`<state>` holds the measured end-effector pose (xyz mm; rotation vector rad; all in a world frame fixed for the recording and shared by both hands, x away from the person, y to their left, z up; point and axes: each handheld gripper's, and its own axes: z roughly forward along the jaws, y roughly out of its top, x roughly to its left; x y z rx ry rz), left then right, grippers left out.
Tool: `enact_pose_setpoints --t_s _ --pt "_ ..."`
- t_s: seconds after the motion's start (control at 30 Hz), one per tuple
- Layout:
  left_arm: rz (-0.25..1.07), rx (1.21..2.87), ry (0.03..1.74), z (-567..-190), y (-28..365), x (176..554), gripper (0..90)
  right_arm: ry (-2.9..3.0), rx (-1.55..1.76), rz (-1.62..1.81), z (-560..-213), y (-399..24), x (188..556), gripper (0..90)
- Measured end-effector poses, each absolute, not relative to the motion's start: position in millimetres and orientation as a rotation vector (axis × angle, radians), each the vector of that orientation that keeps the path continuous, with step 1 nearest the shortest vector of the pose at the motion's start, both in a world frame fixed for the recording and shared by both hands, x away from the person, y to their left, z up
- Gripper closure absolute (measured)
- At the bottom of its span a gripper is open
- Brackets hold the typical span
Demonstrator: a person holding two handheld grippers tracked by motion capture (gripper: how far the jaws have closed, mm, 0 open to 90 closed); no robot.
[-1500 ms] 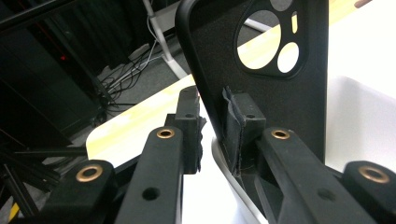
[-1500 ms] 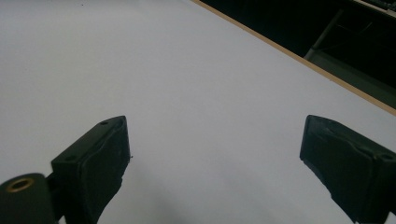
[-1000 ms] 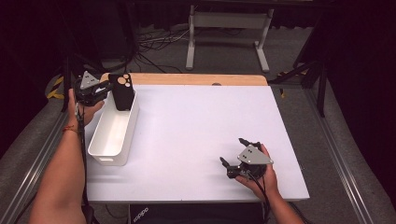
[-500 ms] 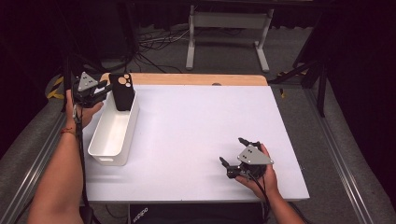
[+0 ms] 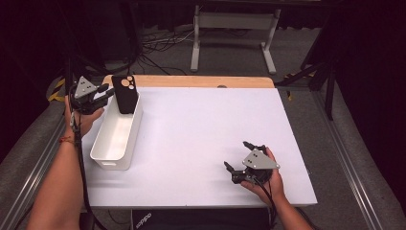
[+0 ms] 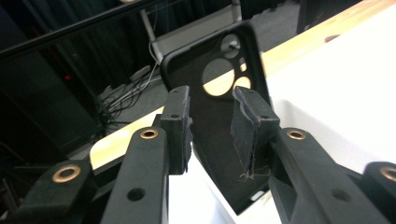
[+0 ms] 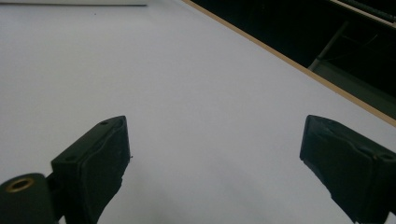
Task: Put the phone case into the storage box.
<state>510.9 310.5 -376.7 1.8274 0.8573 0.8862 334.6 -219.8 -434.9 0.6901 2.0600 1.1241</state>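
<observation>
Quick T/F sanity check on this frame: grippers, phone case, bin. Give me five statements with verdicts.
1. The left gripper holds the black phone case upright at the white bin's far end. True.
2. The right gripper grips a second case. False: its jaws are wide open and hold nothing.
3. The phone case's camera holes are at its top. True.
4. The bin sits at the table's right edge. False: it sits along the left edge.
5. The right hand rests near the table's near right corner. True.

The lower end of the phone case (image 6: 219, 116) is hidden behind the left gripper's fingers (image 6: 180, 123); the bench's (image 7: 187, 93) far edge is cut off
</observation>
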Motion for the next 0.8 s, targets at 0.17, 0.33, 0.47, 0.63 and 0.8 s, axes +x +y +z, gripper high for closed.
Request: enact_pose_setpoints --t_s 0.17,0.33,0.47,0.63,0.8 --pt "0.883 1.804 0.863 -376 312 500 64.7 2.063 0.681 1.132 -434 -219 335 8.9" --pt "0.877 1.761 0.877 -375 314 488 57.1 2.055 0.669 1.144 -431 -220 333 8.9" --pt "0.868 1.726 0.875 -371 315 478 55.0 2.049 0.669 1.152 -430 -222 332 8.9" --pt "0.857 1.712 0.868 -372 313 467 50.5 2.05 0.668 1.156 -429 -223 332 8.9" --pt "0.846 1.699 0.866 -372 312 461 44.1 2.056 0.672 1.157 -430 -224 332 8.9"
